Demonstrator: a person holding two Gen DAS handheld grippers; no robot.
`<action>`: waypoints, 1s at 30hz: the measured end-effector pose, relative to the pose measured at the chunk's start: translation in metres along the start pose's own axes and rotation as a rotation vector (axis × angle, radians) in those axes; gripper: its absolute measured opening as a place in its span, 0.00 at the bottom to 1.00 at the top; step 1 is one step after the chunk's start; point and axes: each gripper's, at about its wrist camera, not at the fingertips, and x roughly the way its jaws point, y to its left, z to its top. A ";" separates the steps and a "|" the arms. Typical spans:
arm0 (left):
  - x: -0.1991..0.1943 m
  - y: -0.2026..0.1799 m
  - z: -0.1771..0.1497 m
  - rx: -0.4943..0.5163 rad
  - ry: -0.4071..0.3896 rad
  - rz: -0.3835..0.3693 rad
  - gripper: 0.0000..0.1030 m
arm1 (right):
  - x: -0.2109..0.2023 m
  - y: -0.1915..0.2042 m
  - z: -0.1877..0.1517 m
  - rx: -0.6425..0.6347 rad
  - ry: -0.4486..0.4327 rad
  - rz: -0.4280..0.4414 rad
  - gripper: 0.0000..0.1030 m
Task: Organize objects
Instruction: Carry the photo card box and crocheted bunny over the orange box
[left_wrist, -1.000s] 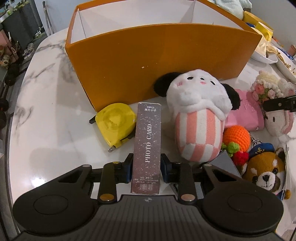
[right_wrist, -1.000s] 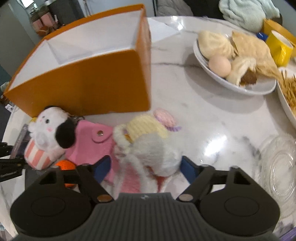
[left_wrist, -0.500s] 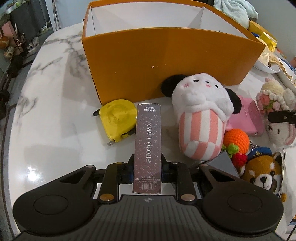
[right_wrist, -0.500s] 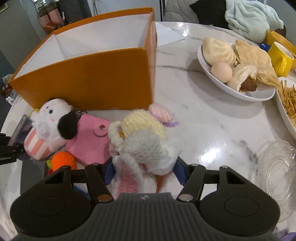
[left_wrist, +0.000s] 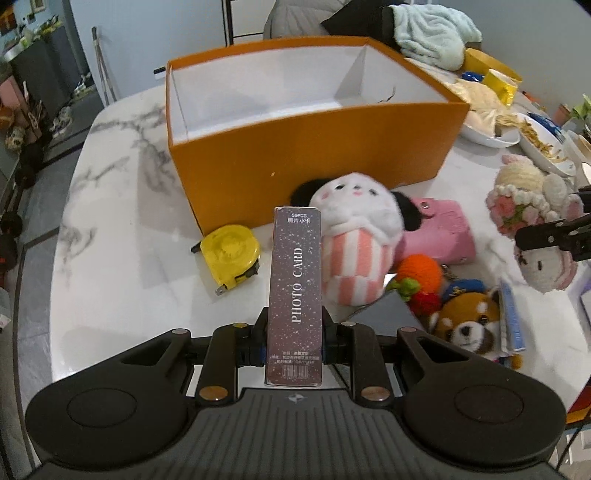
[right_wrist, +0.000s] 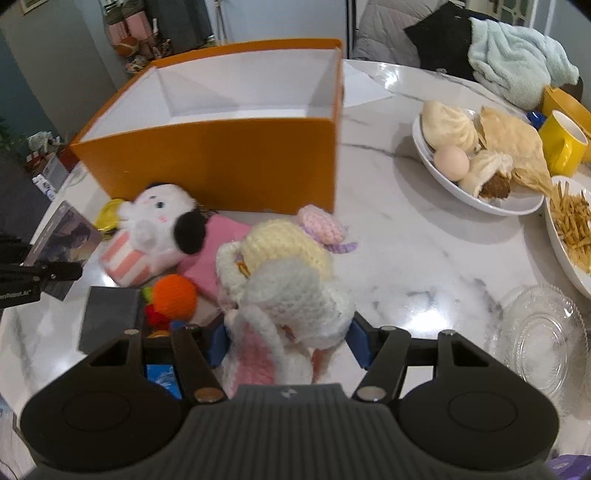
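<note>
My left gripper (left_wrist: 294, 341) is shut on a dark speckled "PHOTO CARD" box (left_wrist: 297, 280) and holds it above the marble table (left_wrist: 110, 258). My right gripper (right_wrist: 288, 345) is shut on a crocheted bunny doll (right_wrist: 288, 280), lifted off the table; it also shows in the left wrist view (left_wrist: 532, 218). The open orange box (left_wrist: 314, 155) with a white inside stands ahead; it also shows in the right wrist view (right_wrist: 221, 155). On the table lie a panda plush (left_wrist: 354, 236), a pink pouch (left_wrist: 439, 229), a yellow tape measure (left_wrist: 231, 254), an orange crochet toy (left_wrist: 421, 273) and a red panda plush (left_wrist: 469, 321).
A plate of buns and an egg (right_wrist: 476, 158), a dish of fries (right_wrist: 572, 229), a yellow mug (right_wrist: 565, 144) and a glass dish (right_wrist: 539, 339) sit to the right. A dark flat box (right_wrist: 110, 317) lies by the toys. A towel-covered chair (right_wrist: 517, 62) stands behind the table.
Both grippers have risen with their loads: the photo card box and the bunny doll are off the table. The right jaws closed tighter on the doll. The orange box's inside now shows more.
</note>
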 end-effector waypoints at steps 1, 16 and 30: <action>-0.005 -0.001 0.003 0.004 -0.002 -0.003 0.26 | -0.003 0.004 0.002 -0.008 0.001 0.006 0.63; -0.036 0.023 0.128 -0.061 -0.145 -0.004 0.26 | -0.045 0.042 0.127 -0.104 -0.157 0.029 0.63; 0.101 0.044 0.205 -0.092 -0.003 0.055 0.26 | 0.094 0.021 0.230 -0.019 -0.022 -0.014 0.63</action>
